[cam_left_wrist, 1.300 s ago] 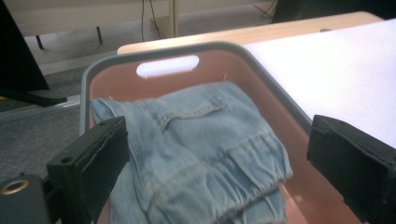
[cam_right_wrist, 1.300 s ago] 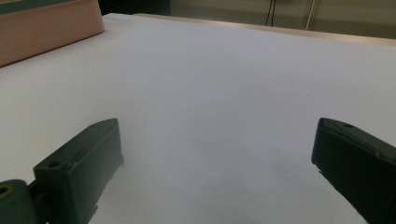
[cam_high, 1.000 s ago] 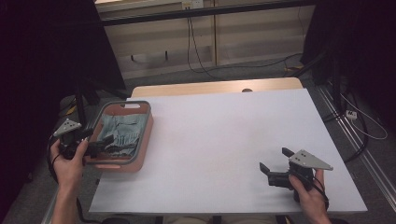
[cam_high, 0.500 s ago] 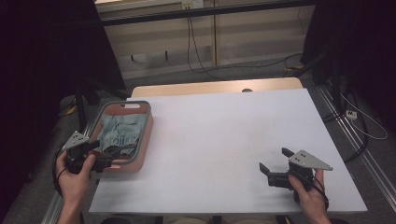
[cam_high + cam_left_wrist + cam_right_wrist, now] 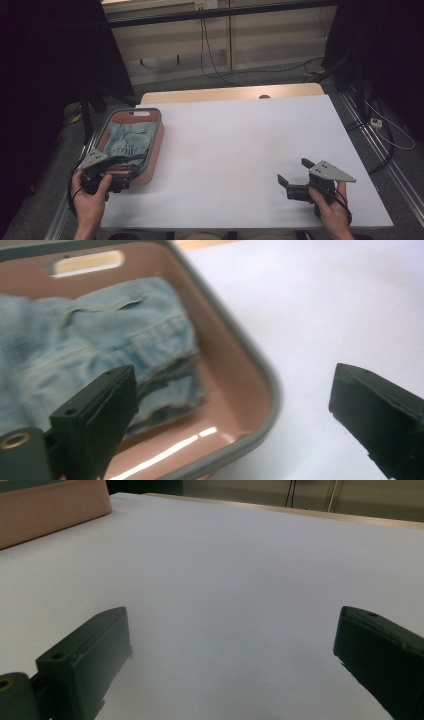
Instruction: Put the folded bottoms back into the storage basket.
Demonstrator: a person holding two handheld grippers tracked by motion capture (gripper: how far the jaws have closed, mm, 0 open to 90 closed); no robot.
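Observation:
A pink basket (image 5: 156, 145) with a grey rim stands at the table's left side, holding a folded pale denim garment (image 5: 127, 141). My left gripper (image 5: 117, 172) hovers over the basket's near end, open. In the left gripper view the gripper (image 5: 235, 425) has one jaw over the denim (image 5: 90, 350) and the other over the white table, with the basket rim (image 5: 270, 390) between them. My right gripper (image 5: 294, 171) rests open on the table near the front right; in its own view the gripper (image 5: 230, 665) has nothing between its jaws.
The white table (image 5: 240, 145) stretches bare between the two grippers. A wooden strip (image 5: 230, 94) runs along its far edge. Cables lie on the floor beyond. The basket's pink wall (image 5: 50, 510) shows far off in the right gripper view.
My left gripper has come down and nearer, from beside the basket's left rim to over its near end. The right gripper and the basket have stayed put.

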